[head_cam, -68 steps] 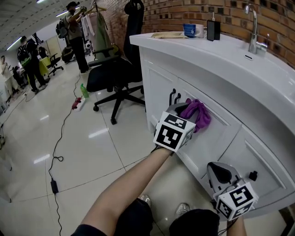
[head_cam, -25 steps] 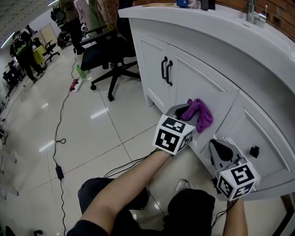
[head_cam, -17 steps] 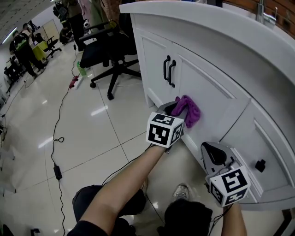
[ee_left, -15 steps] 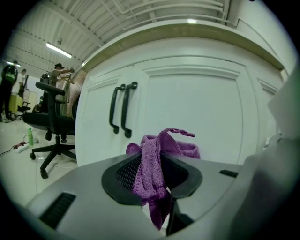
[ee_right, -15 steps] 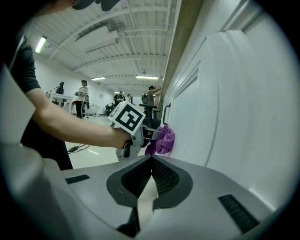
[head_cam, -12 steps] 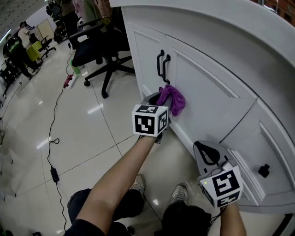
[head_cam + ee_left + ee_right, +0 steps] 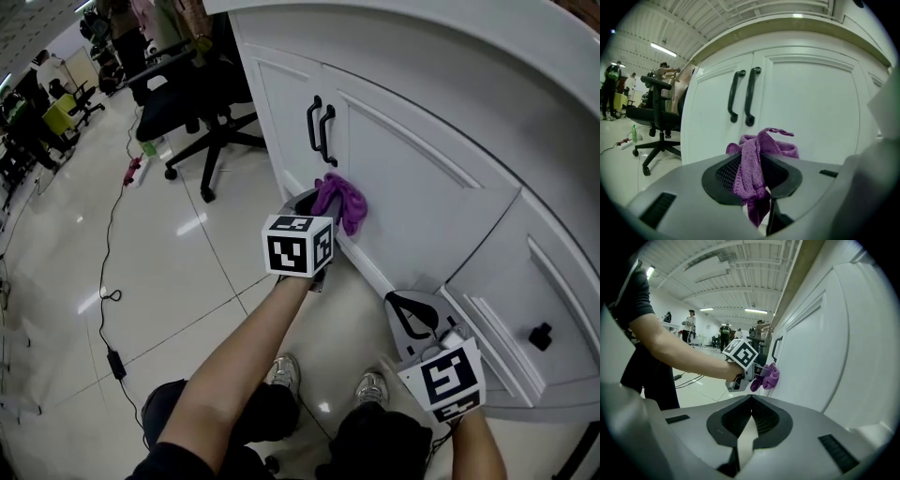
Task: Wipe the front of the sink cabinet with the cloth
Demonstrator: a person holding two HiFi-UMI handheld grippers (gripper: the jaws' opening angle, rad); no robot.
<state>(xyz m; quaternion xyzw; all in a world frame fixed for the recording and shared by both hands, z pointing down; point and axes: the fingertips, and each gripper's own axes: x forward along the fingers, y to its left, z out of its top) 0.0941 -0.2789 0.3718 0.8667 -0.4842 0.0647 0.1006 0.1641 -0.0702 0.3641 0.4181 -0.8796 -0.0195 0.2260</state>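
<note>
cloth (image 7: pixel 341 201), purple and bunched, is held in the left gripper (image 7: pixel 753 165), whose jaws are closed on its middle, with one end hanging below them and the rest bulging out in front. nearest the person, just above the shoes (image 7: pixel 282 371) on the glossy tile floor (image 7: pixel 187 281), the right gripper (image 7: pixel 750 399) hangs low beside the base of the sink cabinet (image 7: pixel 441 216); its jaws meet at the tips and grip nothing. further out, the left arm reaches forward and the front of the cloth touches the lower part of a white cabinet door, below and a little right of the pair of black handles (image 7: pixel 320 130). a small black knob (image 7: pixel 540 336) sits on the panel to the right. beyond the cabinet's left corner stands a black office chair (image 7: pixel 184 105), a thin cable (image 7: pixel 112 281) trails across the floor, and people stand far off in the room.
</note>
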